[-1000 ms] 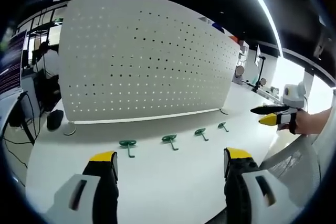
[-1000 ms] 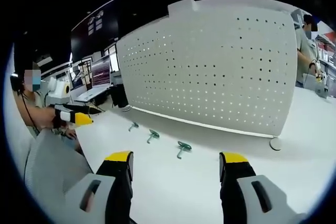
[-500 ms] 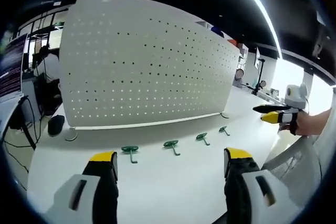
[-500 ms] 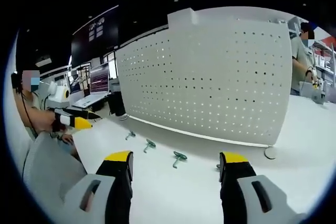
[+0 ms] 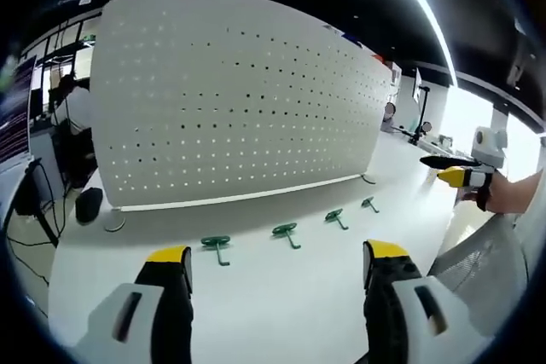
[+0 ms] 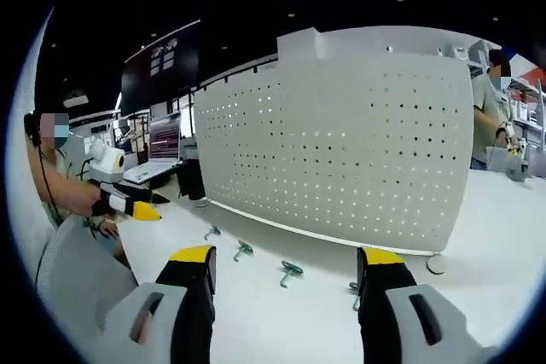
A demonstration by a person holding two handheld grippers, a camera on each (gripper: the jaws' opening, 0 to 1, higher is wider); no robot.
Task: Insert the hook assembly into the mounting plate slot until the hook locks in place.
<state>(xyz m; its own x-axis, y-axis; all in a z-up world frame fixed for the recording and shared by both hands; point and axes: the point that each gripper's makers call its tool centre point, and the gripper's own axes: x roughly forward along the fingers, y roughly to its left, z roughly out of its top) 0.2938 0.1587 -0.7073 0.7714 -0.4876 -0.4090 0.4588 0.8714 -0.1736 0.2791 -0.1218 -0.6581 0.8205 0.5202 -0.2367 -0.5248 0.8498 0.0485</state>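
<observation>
Hooks (image 5: 286, 231) lie in a row on the white table (image 5: 256, 296), near the upright plate (image 5: 230, 100). Left gripper (image 5: 277, 266) and right gripper (image 6: 286, 268) hang above with jaws wide apart, holding nothing.

Both grippers, the left gripper (image 5: 277, 263) and the right gripper (image 6: 286, 263), have pale grey jaw bodies, black inner faces, yellow tips and dark slots.

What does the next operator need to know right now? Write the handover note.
Left gripper: open, holding nothing, above the table.
Right gripper: open, holding nothing.
Four green hooks lie in a row on the table in front of the upright white perforated plate.
Done: nothing inserted.
Left: pick up a hook, insert it into the plate until it locks.
</observation>
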